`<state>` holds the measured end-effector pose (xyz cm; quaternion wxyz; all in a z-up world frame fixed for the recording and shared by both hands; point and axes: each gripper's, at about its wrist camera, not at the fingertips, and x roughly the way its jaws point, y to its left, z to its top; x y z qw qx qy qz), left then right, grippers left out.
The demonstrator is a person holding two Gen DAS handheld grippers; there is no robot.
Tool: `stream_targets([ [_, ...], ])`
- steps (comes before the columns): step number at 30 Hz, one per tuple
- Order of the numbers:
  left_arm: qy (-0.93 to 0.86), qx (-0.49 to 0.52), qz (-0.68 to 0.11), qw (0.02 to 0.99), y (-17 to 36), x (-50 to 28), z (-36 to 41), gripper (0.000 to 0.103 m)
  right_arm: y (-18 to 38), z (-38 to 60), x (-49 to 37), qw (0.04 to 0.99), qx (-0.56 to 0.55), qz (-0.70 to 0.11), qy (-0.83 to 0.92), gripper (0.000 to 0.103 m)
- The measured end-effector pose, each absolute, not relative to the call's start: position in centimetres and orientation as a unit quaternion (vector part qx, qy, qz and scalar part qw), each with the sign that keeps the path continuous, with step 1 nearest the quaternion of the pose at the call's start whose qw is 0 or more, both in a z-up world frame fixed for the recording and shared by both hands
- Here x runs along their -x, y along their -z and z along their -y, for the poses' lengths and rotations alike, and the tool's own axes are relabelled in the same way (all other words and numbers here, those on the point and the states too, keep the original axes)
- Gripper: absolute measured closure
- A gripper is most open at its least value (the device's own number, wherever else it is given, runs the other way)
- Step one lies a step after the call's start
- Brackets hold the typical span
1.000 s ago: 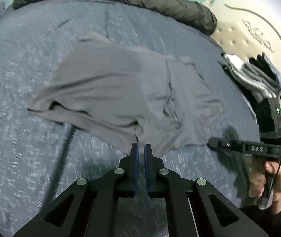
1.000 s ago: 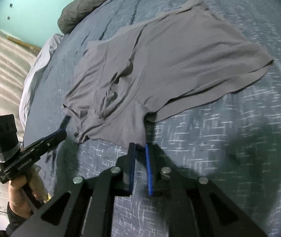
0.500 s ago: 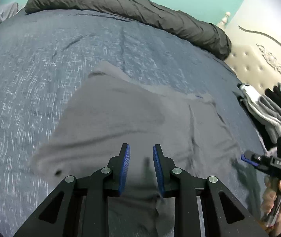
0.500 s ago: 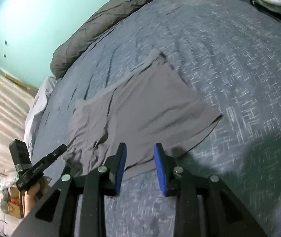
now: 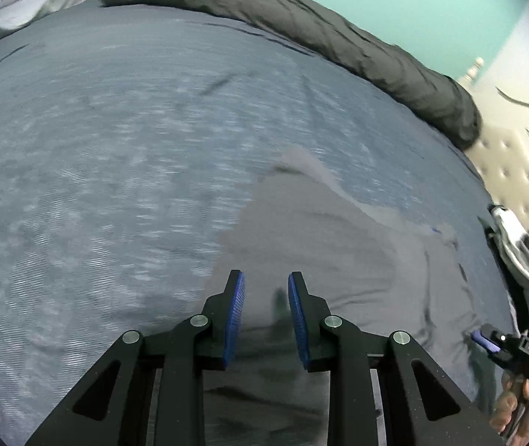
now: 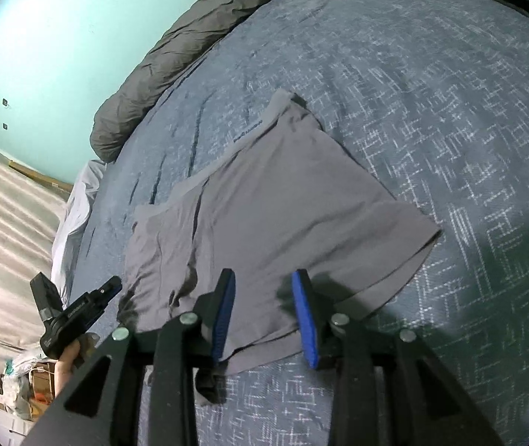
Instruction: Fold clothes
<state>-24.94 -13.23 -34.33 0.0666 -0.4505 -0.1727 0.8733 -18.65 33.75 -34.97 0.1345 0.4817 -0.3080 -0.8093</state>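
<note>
A pair of grey boxer briefs lies spread flat on the blue patterned bed. Its waistband faces the rolled dark duvet, and creases gather toward one leg. Both claws hang above it with jaws parted and empty: the left claw over the middle of the fabric, the right claw over the leg hem.

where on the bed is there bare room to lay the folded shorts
Bare bedspread lies right of the grey shorts, and between them and the dark rolled duvet. It is crowded by the clothes pile near the headboard.
</note>
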Motion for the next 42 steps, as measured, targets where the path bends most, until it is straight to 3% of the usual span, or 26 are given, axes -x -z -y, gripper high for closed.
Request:
stream_targets([
  [6, -0.871, 0.454, 0.187, 0.028, 34.8, 23.4, 16.5, 0.072, 35.2, -33.4, 18.9, 0.135, -0.479, 0.314, 0.808, 0.071],
  [17, -0.853, 0.477, 0.203, 0.061, 36.3, 22.4, 16.5, 0.073, 35.3, -30.9, 19.5, 0.143, -0.484, 0.307, 0.807, 0.071],
  [18, -0.853, 0.476, 0.205, 0.063, 36.3, 22.4, 16.6, 0.074, 35.4, -30.8, 19.6, 0.142, -0.484, 0.308, 0.807, 0.071],
  [20, -0.852, 0.475, 0.211, 0.067, 36.2, 22.3, 16.7, 0.092, 35.5, -30.7, 19.6, 0.141, -0.485, 0.308, 0.806, 0.071],
  [22, -0.851, 0.474, 0.214, 0.072, 36.1, 22.2, 16.9, 0.1, 35.6, -30.7, 19.7, 0.142, -0.486, 0.308, 0.805, 0.071],
  [42, -0.884, 0.404, 0.207, 0.117, 29.9, 22.0, 13.0, 0.101, 35.1, -35.0, 18.2, 0.124, -0.467, 0.325, 0.813, 0.071],
])
